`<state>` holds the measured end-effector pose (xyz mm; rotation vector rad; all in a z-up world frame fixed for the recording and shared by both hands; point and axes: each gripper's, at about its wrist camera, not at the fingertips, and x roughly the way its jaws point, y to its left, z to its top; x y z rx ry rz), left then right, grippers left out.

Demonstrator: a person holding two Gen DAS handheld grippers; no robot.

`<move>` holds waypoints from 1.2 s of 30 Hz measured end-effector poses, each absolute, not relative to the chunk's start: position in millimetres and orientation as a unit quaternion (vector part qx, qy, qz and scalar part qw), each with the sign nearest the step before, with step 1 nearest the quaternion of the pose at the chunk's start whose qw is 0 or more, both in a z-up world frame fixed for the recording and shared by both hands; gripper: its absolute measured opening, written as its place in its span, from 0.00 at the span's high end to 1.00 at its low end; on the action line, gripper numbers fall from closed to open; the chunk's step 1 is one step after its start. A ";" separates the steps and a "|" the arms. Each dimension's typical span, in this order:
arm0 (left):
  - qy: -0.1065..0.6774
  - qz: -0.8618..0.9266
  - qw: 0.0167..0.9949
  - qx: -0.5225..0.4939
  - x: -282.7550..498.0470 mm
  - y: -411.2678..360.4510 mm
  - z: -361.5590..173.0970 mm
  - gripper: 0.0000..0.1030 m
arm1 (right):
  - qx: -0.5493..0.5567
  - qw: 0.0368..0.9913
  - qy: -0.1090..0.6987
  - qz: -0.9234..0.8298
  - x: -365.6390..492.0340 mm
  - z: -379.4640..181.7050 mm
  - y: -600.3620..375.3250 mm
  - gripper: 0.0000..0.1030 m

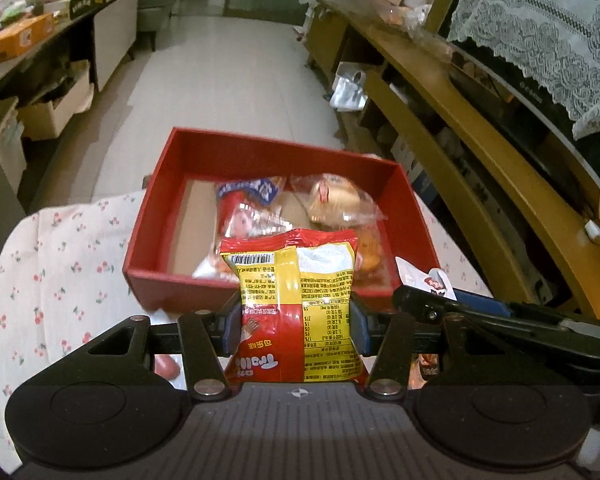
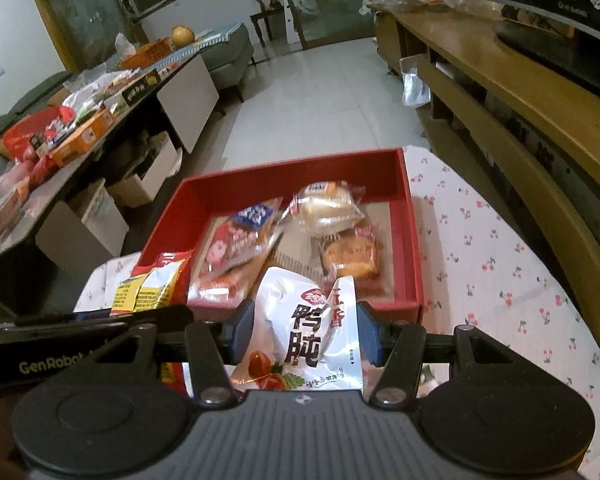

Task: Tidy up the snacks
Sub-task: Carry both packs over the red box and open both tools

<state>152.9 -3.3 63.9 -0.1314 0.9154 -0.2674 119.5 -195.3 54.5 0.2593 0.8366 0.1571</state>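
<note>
Red-and-yellow snack packet [image 1: 296,300] pinched in left hand-held gripper [image 1: 295,322], raised just short of red box [image 1: 260,152]. White duck-gizzard pouch [image 2: 306,328] clamped likewise in right hand-held gripper [image 2: 304,330]. Box already holds pastries (three or so). Step: carrying both over. Next: clear near wall, then release inside. Box sits on cherry-print tabletop [image 2: 500,248].

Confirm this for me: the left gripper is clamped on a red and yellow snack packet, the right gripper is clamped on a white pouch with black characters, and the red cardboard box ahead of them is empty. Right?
Not quite. The red cardboard box is not empty: the right wrist view shows several clear-wrapped snacks inside. The rest stands: the left gripper holds the red and yellow snack packet, and the right gripper holds the white pouch with black characters.
</note>
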 end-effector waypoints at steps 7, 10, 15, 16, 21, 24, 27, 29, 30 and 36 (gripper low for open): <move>0.429 -0.125 0.892 -0.065 169.4 -5.4 69.5 0.43 | 0.135 0.906 0.394 0.074 138.1 60.4 -197.8 0.34; 0.423 -0.121 0.896 -0.064 177.5 -5.6 71.2 0.44 | 0.135 0.908 0.390 0.074 148.2 62.2 -197.3 0.34; 0.421 -0.107 0.899 -0.062 199.8 -3.5 70.5 0.44 | 0.139 0.908 0.388 0.079 174.1 58.8 -194.1 0.34; 0.420 -0.105 0.899 -0.063 203.2 -2.5 69.9 0.44 | 0.140 0.907 0.388 0.080 179.4 57.9 -193.1 0.34; 0.423 -0.099 0.899 -0.064 227.0 -0.4 60.1 0.44 | 0.139 0.906 0.393 0.078 206.3 48.4 -190.7 0.34; 0.431 -0.094 0.895 -0.065 237.0 1.0 49.9 0.44 | 0.142 0.902 0.400 0.079 219.2 37.1 -190.8 0.34; 0.439 -0.086 0.892 -0.066 243.7 2.6 41.4 0.43 | 0.141 0.898 0.409 0.080 229.6 26.2 -188.7 0.34; 0.444 -0.081 0.890 -0.067 247.6 4.8 36.0 0.43 | 0.143 0.895 0.414 0.082 234.8 19.3 -187.2 0.34; 0.447 -0.079 0.889 -0.069 249.3 6.2 33.4 0.43 | 0.146 0.893 0.416 0.083 236.5 16.0 -186.3 0.33; 0.448 -0.071 0.888 -0.076 253.1 14.4 29.8 0.33 | 0.145 0.895 0.413 0.084 241.5 10.3 -182.6 0.32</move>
